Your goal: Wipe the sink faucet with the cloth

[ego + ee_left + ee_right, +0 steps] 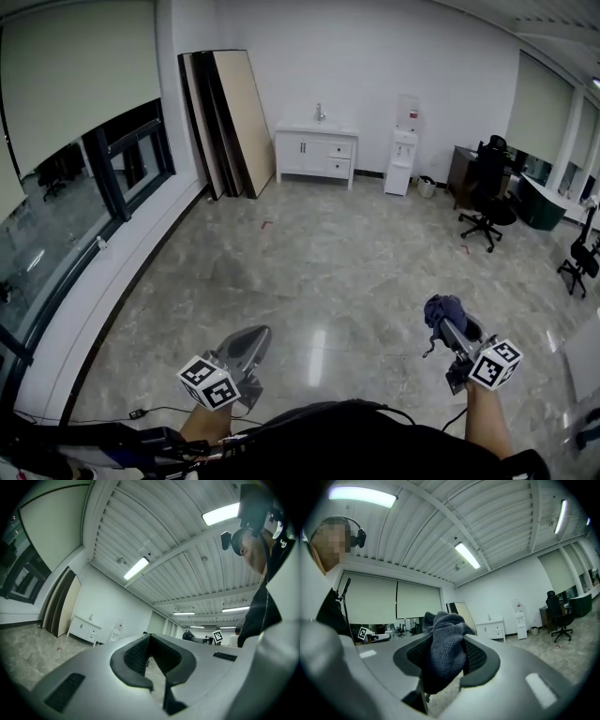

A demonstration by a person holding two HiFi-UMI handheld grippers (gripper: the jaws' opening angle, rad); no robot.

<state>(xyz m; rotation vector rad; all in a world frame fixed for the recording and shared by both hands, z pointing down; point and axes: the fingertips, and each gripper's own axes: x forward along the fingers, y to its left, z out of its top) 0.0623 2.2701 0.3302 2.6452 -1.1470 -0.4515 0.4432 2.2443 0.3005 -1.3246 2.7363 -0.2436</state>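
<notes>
Far left: long window (84, 197) along the wall.

Left gripper (251, 339): low over the bare floor (319, 272), jaws closed together, nothing between them.

Leaning boards (225, 122) against the back wall. Just right of them a white cabinet (316, 150) holds the sink. The faucet (320, 112) stands upright on top, small at this range. Nothing can be told of what is in the basin.

Right of the cabinet: a water dispenser (402, 159), then a small bin (427, 187), contents too far to read.

Right gripper (457, 328): jaws clenched on a dark blue cloth (442, 309), which bunches up past the tips.

Far right: office chair (487, 192), desks beyond.

Key relation: the faucet lies well apart from both grippers, straight ahead across the room, in line between the two. Neither hand is clearly nearer. The cloth is already in the right gripper, so the wipe likely falls to that side. Judged: walk-up not yet done, wiping not begun.
</notes>
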